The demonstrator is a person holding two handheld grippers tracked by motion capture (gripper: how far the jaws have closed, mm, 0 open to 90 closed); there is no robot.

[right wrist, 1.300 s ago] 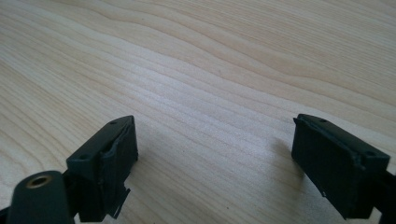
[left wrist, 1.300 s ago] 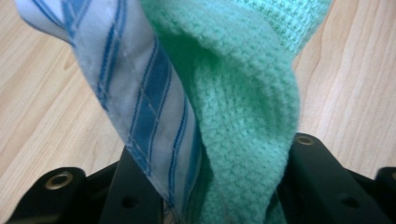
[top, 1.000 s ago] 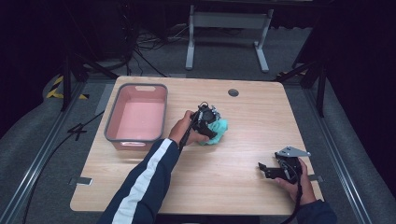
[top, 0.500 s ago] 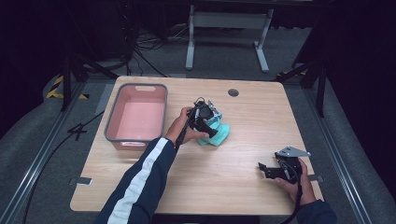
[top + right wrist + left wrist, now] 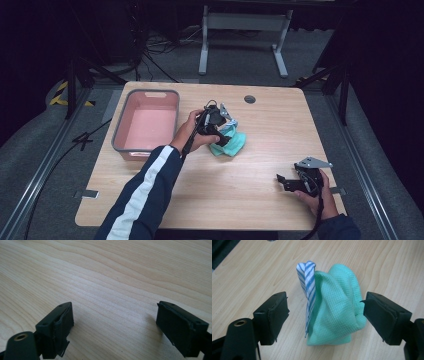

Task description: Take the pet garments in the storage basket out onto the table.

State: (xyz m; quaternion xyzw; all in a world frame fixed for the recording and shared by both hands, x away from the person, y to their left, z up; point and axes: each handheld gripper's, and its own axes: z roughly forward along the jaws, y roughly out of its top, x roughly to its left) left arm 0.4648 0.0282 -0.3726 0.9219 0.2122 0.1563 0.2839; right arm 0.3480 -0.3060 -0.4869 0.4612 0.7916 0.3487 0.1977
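Observation:
A bunched green cloth (image 5: 337, 312) stands in a peak on the wooden table, with a blue-and-white striped cloth (image 5: 308, 282) folded against its left side. My left gripper (image 5: 325, 311) hovers just above it and its jaws have just been opening. The pile still sits between them, but the pads do not press it. From the high view, the left gripper (image 5: 220, 131) sits over the green cloth (image 5: 234, 142) at the table's middle. My right gripper (image 5: 284, 181) rests near the front right corner, open (image 5: 115, 325) over bare wood.
A pink tub (image 5: 120, 131) with a grey rim stands at the table's left, beside the left hand. A round cable hole (image 5: 249, 99) lies near the far edge. Metal stand legs and cables lie on the floor beyond the table.
The left gripper's jaws have spread apart and the hand has lifted a little off the cloth pile, which stays on the table. The right gripper has not moved.

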